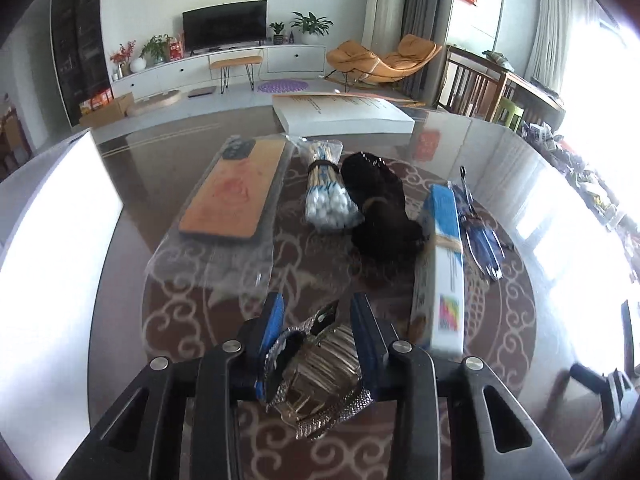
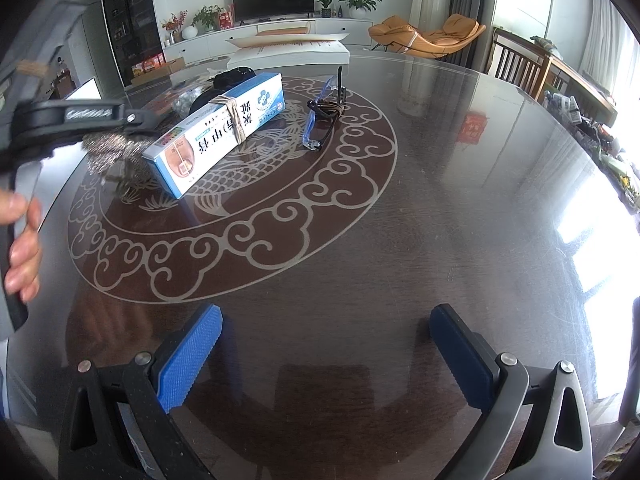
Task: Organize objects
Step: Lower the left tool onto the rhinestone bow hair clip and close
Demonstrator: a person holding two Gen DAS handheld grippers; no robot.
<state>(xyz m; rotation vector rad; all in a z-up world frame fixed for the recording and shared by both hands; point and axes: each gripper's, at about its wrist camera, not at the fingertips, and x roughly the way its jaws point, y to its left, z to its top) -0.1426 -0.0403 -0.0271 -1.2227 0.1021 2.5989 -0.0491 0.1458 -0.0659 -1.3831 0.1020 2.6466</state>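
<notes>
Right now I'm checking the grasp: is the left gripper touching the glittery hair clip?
Touching. The left wrist view shows the left gripper with both blue pads pressed against the sides of the glittery hair clip between them.

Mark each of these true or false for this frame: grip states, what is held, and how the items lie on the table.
1. The left gripper is shut on the sparkly hair clip. True.
2. The right gripper holds the boxed tube. False: it is open and empty.
3. The cotton swabs lie between the phone case and a black item. True.
4. The glasses rest on top of the box. False: they lie on the table beside it.
</notes>
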